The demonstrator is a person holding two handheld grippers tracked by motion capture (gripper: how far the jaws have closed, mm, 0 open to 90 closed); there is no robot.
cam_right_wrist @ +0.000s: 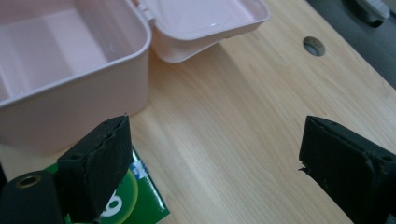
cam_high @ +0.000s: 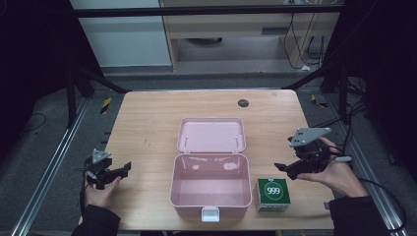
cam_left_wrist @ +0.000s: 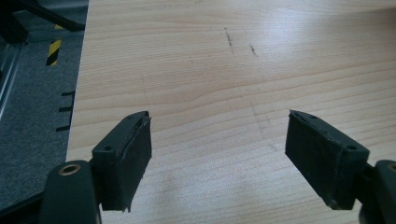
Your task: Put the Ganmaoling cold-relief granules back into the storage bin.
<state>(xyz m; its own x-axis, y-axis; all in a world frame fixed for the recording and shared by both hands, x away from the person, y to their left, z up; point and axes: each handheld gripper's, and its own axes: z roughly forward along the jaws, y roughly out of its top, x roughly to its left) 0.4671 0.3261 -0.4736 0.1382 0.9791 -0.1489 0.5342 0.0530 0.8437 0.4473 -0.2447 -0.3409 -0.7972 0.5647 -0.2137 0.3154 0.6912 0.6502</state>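
Observation:
A pink plastic box (cam_high: pixel 210 204) stands open at the table's front middle, its lid (cam_high: pixel 211 135) laid flat behind it and its inside bare. To its right sits a small green carton (cam_high: pixel 273 194) marked 999. My right gripper (cam_high: pixel 285 169) hovers just above and right of the carton, open, with nothing between its jaws. In the right gripper view the carton (cam_right_wrist: pixel 140 196) lies low by the left jaw and the box wall (cam_right_wrist: pixel 70 112) is at upper left. My left gripper (cam_high: pixel 124 168) is open over bare wood near the table's left edge, well clear of the box.
The wooden table (cam_high: pixel 147 128) has a round cable hole (cam_high: pixel 243 103) at the back middle. Dark frame bars and floor surround it. In the left gripper view the table's left edge (cam_left_wrist: pixel 77 93) and grey floor run close by.

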